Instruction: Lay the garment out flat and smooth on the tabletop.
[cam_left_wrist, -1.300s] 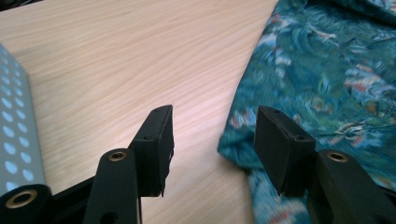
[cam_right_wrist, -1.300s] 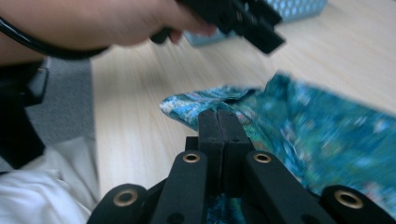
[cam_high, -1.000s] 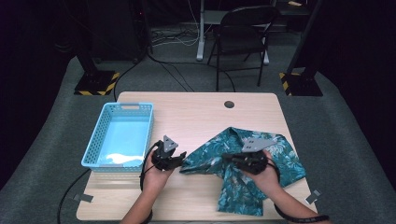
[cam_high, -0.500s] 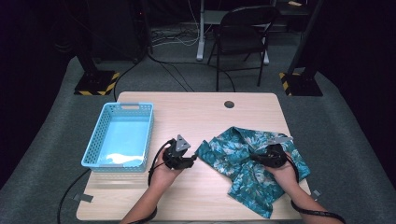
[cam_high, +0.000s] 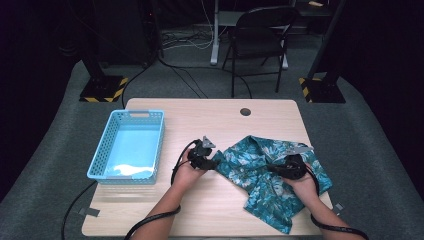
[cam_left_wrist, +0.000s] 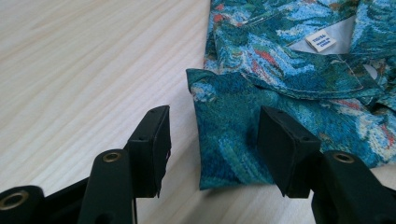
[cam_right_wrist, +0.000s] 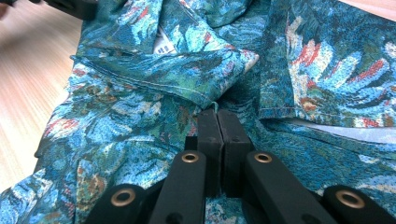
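Progress: early | shirt (cam_high: 270, 175) lay rumpled on the tabletop (cam_high: 200, 120), right of the empty basket (cam_high: 129, 150) | left hand-held gripper (cam_left_wrist: 212, 149) apart, straddling a folded corner | right hand-held gripper (cam_right_wrist: 218, 140) pressed together on the cloth, pinch unclear | folding looked barely begun.

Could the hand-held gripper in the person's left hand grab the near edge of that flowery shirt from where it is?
Probably yes: the left hand-held gripper stands open with the shirt edge lying flat between its jaws, nothing in between.

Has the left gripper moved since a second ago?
Yes. The left gripper has shifted right, away from the blue basket, up to the shirt edge.
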